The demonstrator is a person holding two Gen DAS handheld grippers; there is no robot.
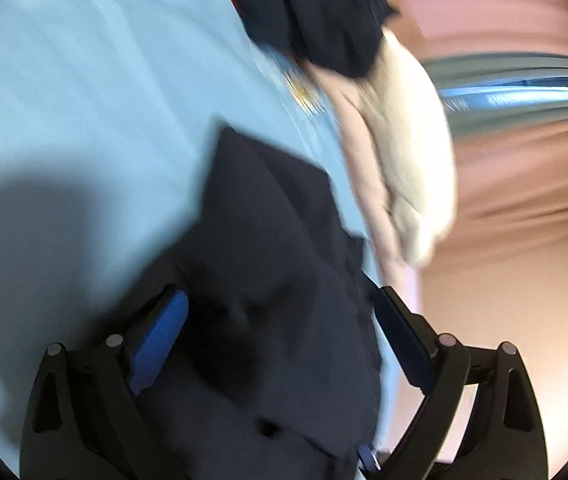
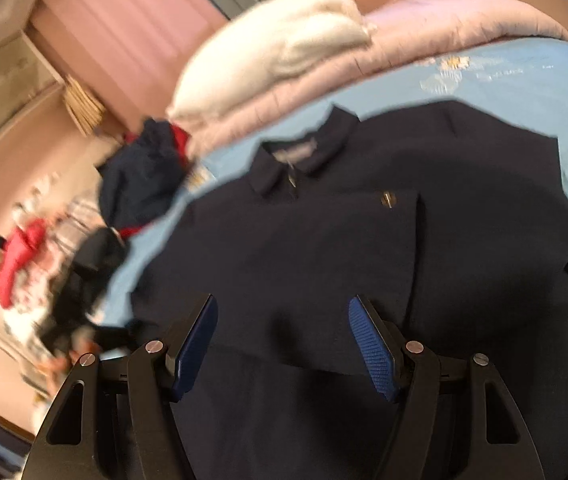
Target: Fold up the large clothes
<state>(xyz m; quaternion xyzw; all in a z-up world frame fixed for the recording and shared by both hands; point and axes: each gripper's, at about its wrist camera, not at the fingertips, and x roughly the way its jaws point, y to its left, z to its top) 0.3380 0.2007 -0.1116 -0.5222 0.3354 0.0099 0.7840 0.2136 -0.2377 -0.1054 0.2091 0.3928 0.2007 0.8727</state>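
Note:
A dark navy collared shirt lies front up on the light blue bedsheet, collar toward the pillows, one side folded inward. My right gripper is open and hovers above the shirt's lower part. In the left wrist view, a part of the navy shirt lies between the open fingers of my left gripper; the jaws are wide apart and not closed on it. The left wrist view is blurred.
A white folded blanket and a pink quilt lie at the head of the bed. A pile of navy and red clothes sits at the bed's edge; it also shows in the left wrist view. Pink curtains hang behind.

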